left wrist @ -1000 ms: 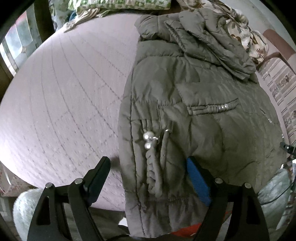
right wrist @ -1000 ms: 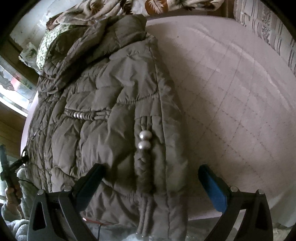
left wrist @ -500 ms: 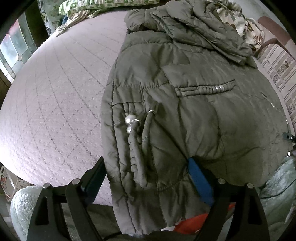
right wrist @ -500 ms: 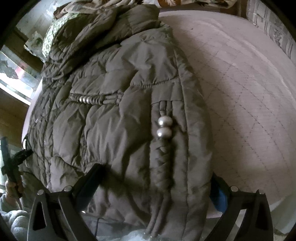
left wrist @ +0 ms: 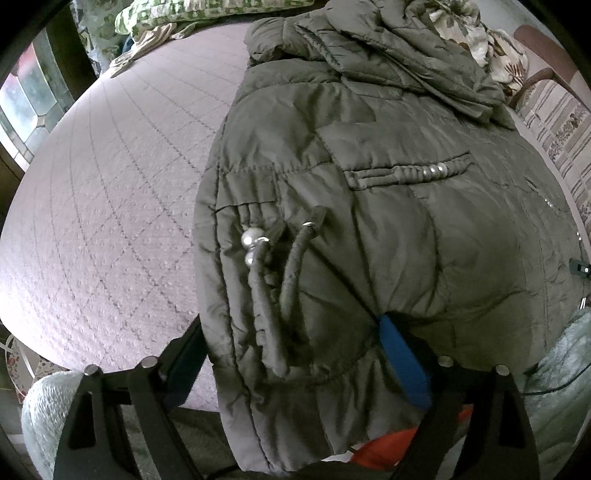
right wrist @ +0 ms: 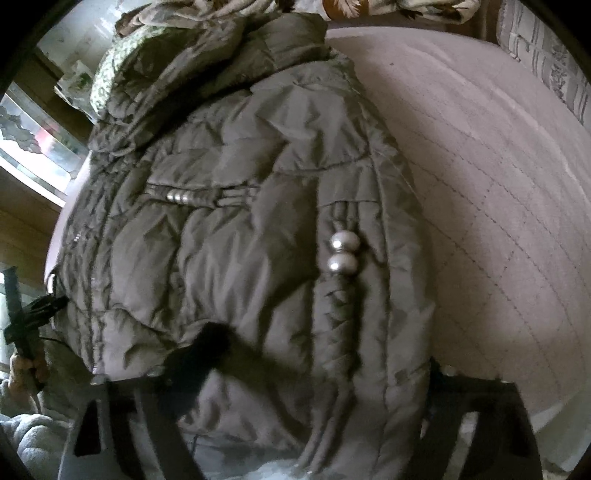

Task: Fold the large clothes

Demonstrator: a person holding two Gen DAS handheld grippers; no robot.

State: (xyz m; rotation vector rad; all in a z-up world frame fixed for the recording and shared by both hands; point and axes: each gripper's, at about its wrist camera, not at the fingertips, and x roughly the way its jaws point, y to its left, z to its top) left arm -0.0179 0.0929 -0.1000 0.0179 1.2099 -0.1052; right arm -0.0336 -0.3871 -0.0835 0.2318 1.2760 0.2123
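Observation:
An olive-grey quilted hooded jacket (left wrist: pixel 388 192) lies on a pale pink quilted bed (left wrist: pixel 110 192); its hem hangs over the near edge. It also fills the right wrist view (right wrist: pixel 240 240). My left gripper (left wrist: pixel 291 354) is open, its two fingers standing either side of the jacket's left hem corner with the drawcords and silver beads (left wrist: pixel 253 243). My right gripper (right wrist: pixel 317 369) is open, its fingers either side of the right hem corner below two silver beads (right wrist: pixel 343 253); the right finger is hidden behind the fabric.
Patterned pillows and bedding (left wrist: pixel 207 11) lie at the head of the bed. A striped cushion (left wrist: pixel 554 125) is on the right side. Something orange-red (left wrist: pixel 391 446) shows below the hem. The other hand with its gripper (right wrist: pixel 22 325) shows at the left.
Both grippers have moved forward onto the jacket's hem corners, so the fabric now sits between each pair of fingers. Both stay open.

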